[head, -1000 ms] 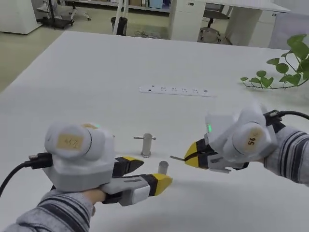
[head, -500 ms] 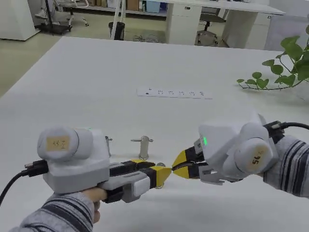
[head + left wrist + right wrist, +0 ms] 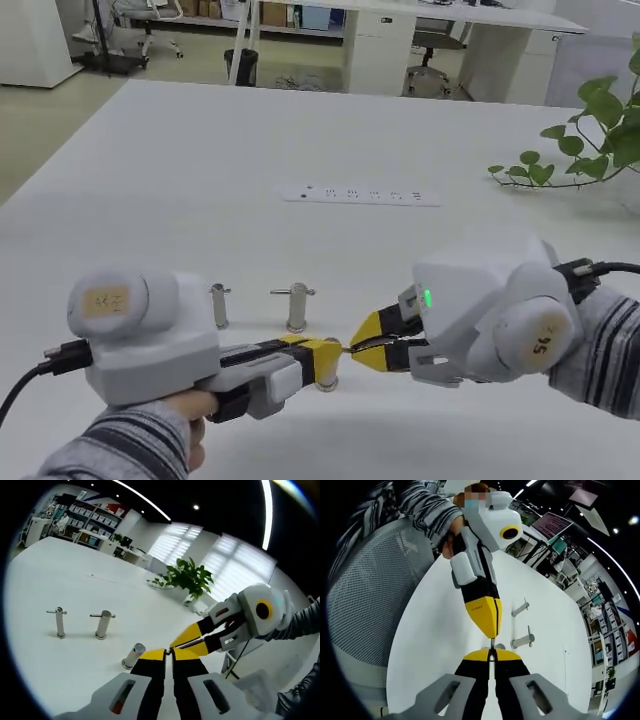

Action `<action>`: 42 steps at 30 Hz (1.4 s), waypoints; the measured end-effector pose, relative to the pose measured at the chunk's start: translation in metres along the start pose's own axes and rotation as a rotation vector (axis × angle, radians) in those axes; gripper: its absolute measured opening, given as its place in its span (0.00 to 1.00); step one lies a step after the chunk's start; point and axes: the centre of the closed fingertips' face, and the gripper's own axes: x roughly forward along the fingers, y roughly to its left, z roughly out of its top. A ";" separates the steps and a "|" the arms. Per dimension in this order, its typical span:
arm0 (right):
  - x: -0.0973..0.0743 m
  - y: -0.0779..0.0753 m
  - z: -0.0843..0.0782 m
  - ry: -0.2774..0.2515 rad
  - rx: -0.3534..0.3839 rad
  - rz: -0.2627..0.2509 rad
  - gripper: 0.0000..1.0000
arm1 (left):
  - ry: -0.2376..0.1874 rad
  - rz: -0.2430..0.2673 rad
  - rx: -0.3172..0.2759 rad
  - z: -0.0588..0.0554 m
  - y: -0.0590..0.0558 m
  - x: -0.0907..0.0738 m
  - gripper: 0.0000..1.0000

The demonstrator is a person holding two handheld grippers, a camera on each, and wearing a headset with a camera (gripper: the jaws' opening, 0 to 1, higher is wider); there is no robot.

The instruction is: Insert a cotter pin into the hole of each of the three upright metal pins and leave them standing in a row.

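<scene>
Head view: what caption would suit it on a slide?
Right gripper holds a cotter pin beside the left gripper and third metal pin; two fitted pins stand behind.

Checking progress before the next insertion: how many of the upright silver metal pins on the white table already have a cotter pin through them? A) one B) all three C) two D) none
C: the left upright silver metal pin and the middle pin each carry a crosswise cotter pin; the third pin, nearest, has a bare top.
</scene>
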 end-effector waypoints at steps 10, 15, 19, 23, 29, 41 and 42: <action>-0.001 0.000 0.000 -0.006 0.040 0.000 0.00 | 0.012 -0.027 0.027 0.000 -0.004 0.000 0.00; 0.000 -0.001 -0.004 0.004 0.080 0.006 0.03 | 0.034 -0.055 0.132 -0.001 -0.009 0.001 0.00; -0.002 0.000 -0.005 -0.012 0.131 0.032 0.05 | 0.047 -0.080 0.227 -0.001 -0.013 -0.002 0.00; -0.003 0.003 -0.006 -0.017 0.164 0.058 0.03 | 0.062 -0.106 0.312 -0.001 -0.018 -0.005 0.00; -0.004 0.006 -0.005 -0.024 0.177 0.075 0.01 | 0.069 -0.139 0.382 -0.001 -0.021 -0.008 0.00; -0.005 0.012 -0.002 -0.027 0.131 0.100 0.00 | 0.118 -0.145 0.499 -0.008 -0.019 -0.011 0.00; -0.005 0.012 -0.002 -0.025 0.130 0.099 0.00 | 0.117 -0.140 0.503 -0.008 -0.018 -0.011 0.00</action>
